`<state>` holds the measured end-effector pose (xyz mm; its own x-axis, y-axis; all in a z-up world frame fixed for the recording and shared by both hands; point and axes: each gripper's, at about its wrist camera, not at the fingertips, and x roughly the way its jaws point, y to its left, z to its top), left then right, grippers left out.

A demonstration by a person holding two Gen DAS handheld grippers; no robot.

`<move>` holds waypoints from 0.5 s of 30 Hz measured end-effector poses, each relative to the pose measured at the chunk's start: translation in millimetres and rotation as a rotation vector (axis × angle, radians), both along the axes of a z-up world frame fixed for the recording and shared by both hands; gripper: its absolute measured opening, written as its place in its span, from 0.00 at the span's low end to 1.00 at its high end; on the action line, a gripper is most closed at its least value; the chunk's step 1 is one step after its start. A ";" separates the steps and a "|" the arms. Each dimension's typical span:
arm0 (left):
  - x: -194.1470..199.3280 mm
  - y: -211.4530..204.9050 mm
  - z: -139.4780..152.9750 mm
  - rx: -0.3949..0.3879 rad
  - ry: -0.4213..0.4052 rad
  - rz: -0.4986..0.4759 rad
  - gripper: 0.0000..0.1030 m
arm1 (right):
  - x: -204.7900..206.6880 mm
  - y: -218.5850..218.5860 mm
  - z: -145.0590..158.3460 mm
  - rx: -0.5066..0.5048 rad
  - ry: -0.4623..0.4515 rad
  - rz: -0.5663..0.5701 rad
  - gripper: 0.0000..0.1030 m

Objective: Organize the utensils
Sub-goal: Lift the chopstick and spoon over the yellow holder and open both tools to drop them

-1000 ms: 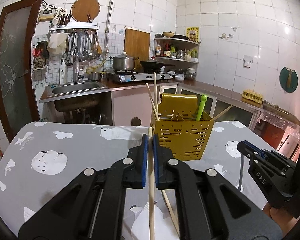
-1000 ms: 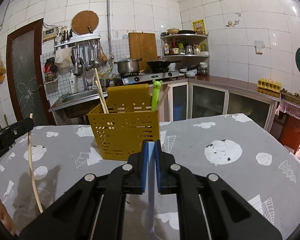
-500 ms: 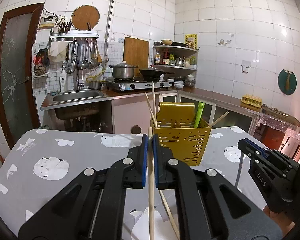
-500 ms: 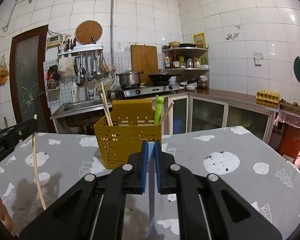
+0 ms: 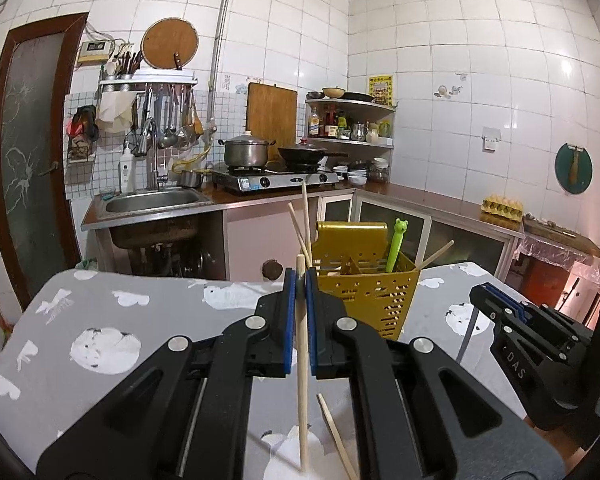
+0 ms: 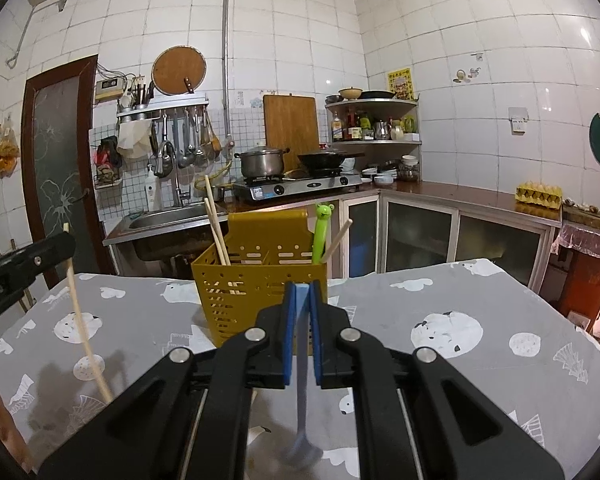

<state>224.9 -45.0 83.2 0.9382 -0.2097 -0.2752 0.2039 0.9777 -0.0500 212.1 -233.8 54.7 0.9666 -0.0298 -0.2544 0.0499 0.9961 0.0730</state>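
- Left gripper (image 5: 301, 280): jaws are pressing together on a wooden chopstick (image 5: 302, 364). The stick is standing near upright between the blue pads (image 5: 287, 320), its top end is poking just above them, and its lower end is hanging over the table below.
- A second chopstick (image 5: 336, 436) is lying flat on the tablecloth under the left gripper, just right of the held stick's lower end, towards the table's near edge.
- Right gripper (image 6: 301, 292): jaws are clamping a blue-handled utensil (image 6: 301, 392). The handle is sitting between the pads and the working end is hanging down blurred, so I cannot tell whether it is a spoon or a fork.
- Table (image 6: 500, 300), grey cloth with white animal prints, is carrying everything. In the right wrist view the left gripper and its chopstick are showing near the table's left edge.
- Yellow slotted utensil basket (image 6: 260, 284) is standing upright in the middle of the table, beyond both grippers and apart from them.
- Inside the basket: two chopsticks (image 6: 216, 232) are leaning in its left compartment; a green utensil with a frog-shaped top (image 6: 323, 228) and one more chopstick (image 6: 338, 238) are leaning in its right compartment.
- Beyond the table's far edge, a sink (image 5: 152, 202), a gas stove (image 5: 276, 178) with a lidded pot (image 5: 246, 150) and a dark wok (image 5: 306, 154) are sitting along the tiled wall.
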 end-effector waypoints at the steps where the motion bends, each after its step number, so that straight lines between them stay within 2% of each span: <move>1: 1.2 -0.9 3.2 0.003 -0.007 -0.002 0.04 | 0.7 0.9 2.2 -0.005 -0.002 0.002 0.07; 6: 9.1 -5.8 20.4 0.009 -0.043 -0.009 0.04 | 6.8 2.7 19.1 -0.023 -0.024 0.009 0.07; 15: 35.2 -6.1 61.0 -0.036 -0.079 -0.023 0.04 | 25.1 -1.0 65.1 -0.035 -0.067 0.031 0.07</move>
